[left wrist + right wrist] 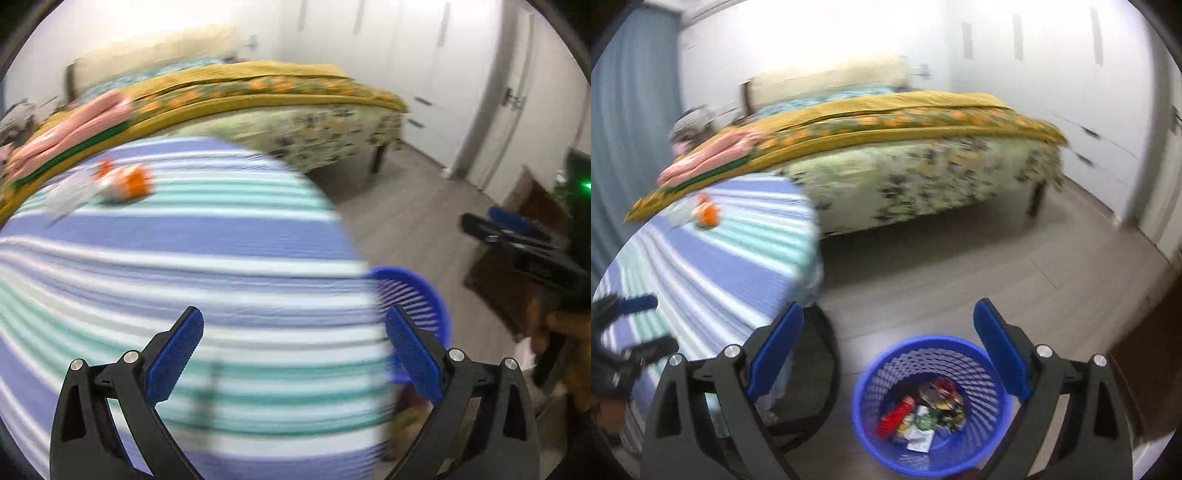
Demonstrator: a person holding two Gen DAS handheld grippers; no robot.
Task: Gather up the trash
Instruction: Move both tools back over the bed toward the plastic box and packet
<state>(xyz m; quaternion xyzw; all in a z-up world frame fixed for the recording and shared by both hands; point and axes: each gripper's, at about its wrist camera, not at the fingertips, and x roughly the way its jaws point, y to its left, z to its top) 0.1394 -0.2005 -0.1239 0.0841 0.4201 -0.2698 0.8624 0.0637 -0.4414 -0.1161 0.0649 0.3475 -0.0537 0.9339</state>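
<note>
In the left wrist view the left tool [293, 354] is seen released, nothing between its blue pads, over the striped counter [221, 258]. An orange and clear wrapper [122, 182] lies at the upper left of the counter. In the right wrist view the right tool [888, 347] is likewise spread wide and empty above the blue bin [993, 398], where mixed trash [923, 413] is gathered at the bottom. A bed [923, 155] is seen behind
</note>
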